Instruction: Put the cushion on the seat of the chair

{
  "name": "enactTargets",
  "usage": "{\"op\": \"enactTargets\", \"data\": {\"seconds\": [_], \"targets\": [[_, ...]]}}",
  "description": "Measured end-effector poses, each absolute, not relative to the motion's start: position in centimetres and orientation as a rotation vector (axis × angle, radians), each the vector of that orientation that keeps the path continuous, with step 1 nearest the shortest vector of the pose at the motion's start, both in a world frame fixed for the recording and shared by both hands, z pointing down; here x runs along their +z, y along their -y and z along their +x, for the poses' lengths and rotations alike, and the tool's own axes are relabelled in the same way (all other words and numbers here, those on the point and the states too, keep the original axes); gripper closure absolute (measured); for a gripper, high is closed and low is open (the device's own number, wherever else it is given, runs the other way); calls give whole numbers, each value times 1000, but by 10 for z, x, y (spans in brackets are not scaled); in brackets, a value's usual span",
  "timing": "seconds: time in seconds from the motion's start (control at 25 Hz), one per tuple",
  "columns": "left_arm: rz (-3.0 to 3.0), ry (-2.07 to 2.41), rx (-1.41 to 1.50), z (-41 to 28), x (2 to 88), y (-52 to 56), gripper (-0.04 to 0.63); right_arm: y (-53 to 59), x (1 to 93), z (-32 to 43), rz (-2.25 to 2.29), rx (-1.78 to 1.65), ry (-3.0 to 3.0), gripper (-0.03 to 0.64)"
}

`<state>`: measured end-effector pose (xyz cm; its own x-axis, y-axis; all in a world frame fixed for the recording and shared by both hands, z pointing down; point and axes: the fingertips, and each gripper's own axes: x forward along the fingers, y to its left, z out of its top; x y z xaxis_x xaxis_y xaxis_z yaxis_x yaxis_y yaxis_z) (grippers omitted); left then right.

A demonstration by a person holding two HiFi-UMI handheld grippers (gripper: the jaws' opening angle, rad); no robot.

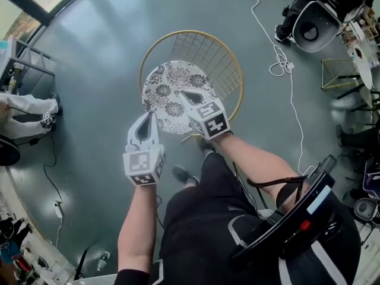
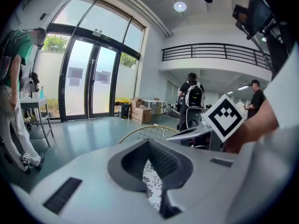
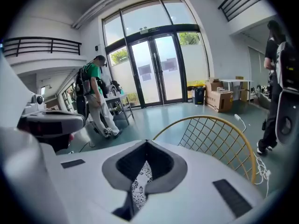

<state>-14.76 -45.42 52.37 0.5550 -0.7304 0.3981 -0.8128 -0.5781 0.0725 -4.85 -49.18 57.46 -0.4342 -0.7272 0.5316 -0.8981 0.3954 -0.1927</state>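
A round white cushion (image 1: 172,91) with a black flower pattern hangs over the gold wire chair (image 1: 228,58), lifted by both grippers. My left gripper (image 1: 148,116) is shut on the cushion's near left edge. My right gripper (image 1: 185,95) is shut on its near right part. In the left gripper view the patterned cushion (image 2: 152,181) shows between the closed jaws, with the chair's gold rim (image 2: 145,130) beyond. The right gripper view has the same cushion (image 3: 140,183) pinched between its jaws, and the chair's wire back (image 3: 219,139) to the right.
A white cable (image 1: 279,58) snakes over the grey-green floor right of the chair. Black equipment (image 1: 314,22) and a gold wire frame (image 1: 338,76) stand at the far right. A person (image 1: 29,108) stands by a table at the left. Cardboard boxes (image 2: 140,113) sit near the glass doors.
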Motion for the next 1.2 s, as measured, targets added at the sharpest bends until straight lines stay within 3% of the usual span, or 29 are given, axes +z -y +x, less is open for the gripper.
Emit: {"op": "enactTargets", "data": {"seconds": [0.48,1.2], "targets": [[2633,1215,254,-186,454,383,586,412,483,-97,1437,545,2388,606],[2631,1417,171,-185,382,337,586,348,374,-87,1383,365,2569,607]]}}
